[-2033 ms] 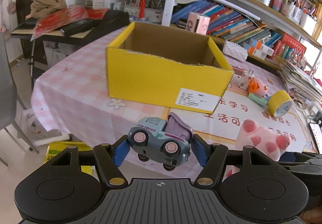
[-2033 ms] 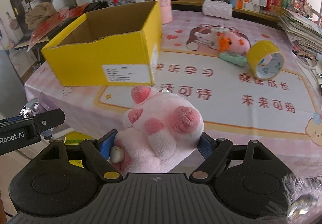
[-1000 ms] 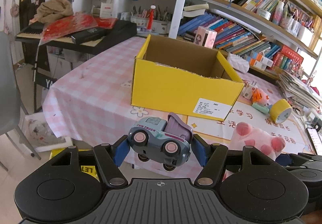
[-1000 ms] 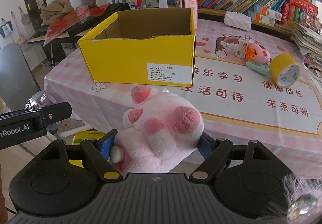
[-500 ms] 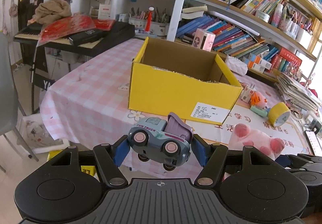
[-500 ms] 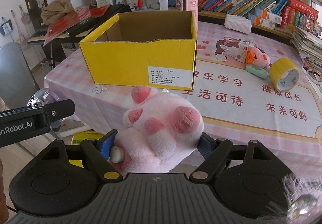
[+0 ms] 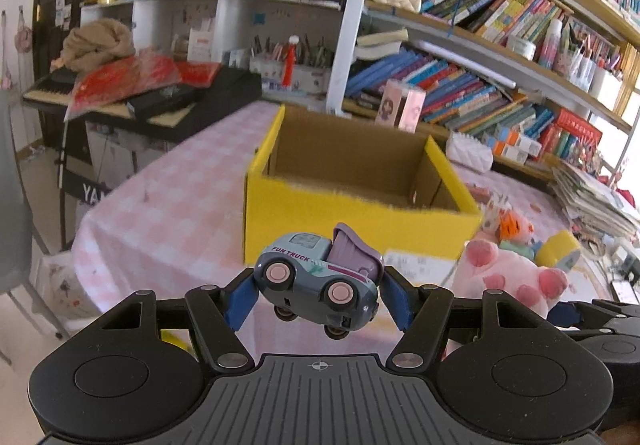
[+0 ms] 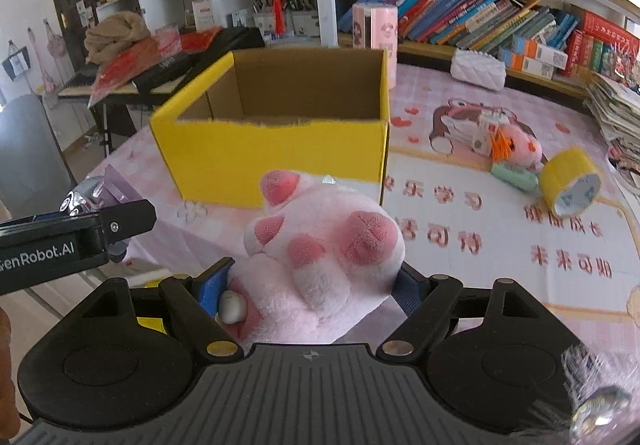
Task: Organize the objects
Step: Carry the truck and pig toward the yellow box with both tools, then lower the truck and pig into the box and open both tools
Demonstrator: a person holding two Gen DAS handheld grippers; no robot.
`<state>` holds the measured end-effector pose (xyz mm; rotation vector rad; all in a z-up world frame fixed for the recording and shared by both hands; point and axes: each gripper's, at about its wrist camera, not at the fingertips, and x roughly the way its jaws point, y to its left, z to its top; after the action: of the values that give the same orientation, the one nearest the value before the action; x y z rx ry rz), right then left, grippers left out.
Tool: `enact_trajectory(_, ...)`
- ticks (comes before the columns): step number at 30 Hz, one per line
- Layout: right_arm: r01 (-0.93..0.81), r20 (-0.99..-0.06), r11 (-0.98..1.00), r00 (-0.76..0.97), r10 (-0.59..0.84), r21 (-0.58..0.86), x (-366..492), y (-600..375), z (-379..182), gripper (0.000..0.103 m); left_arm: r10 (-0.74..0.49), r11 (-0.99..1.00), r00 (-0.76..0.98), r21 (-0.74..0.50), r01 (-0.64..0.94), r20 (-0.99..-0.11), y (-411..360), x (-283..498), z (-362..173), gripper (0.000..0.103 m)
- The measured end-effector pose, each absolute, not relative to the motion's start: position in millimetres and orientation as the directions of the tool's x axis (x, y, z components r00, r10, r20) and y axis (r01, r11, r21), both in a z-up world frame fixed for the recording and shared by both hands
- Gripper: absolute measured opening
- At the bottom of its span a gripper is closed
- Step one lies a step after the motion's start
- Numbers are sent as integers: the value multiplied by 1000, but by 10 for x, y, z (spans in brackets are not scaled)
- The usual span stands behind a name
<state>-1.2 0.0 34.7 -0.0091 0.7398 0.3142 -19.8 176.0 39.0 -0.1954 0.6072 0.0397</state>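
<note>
1. We hold a toy truck (image 7: 318, 281) clamped between the blue pads of the left tongs (image 7: 318, 295), at the lower centre of the left view, off the tabletop and short of the yellow box (image 7: 352, 205).
2. Our right tongs (image 8: 312, 291) grip a pink plush paw (image 8: 324, 241) at the lower centre of the right view, also in the air in front of the box.
3. The box looks empty as far as we see into it, so we judge that nothing is sorted yet: both toys are picked up but not dropped in.
4. Left on the tabletop (image 8: 460, 245), at the right of the right view, are a yellow tape roll (image 8: 570, 187), a mint-green piece (image 8: 514, 175) just beside it, and a small pink and orange toy cluster (image 8: 506, 143) behind; we judge these may come next.
5. The tabletop wears a pink checked cloth with a printed mat, and the box stands at its upper centre.
6. Behind run crowded bookshelves (image 7: 480, 85) across the upper right, and a keyboard (image 7: 192, 105) piled with red packets sits at the upper left.
</note>
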Motion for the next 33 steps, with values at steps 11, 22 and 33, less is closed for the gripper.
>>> enact_trajectory(11, -343, -538, 934, 771, 341, 102, 664, 101, 773, 80, 38, 978, 881, -163, -129, -472, 1794, 448, 730, 66)
enact_trajectory(22, -382, -512, 920, 809, 287, -88, 1485, 296, 483, 80, 86, 977, 848, -122, -174, -522, 1693, 1178, 576, 66)
enact_trajectory(33, -551, -640, 828, 675, 367, -106, 1897, 438, 76, 80, 115, 979, 778, -61, -193, -618, 1611, 1500, 258, 66)
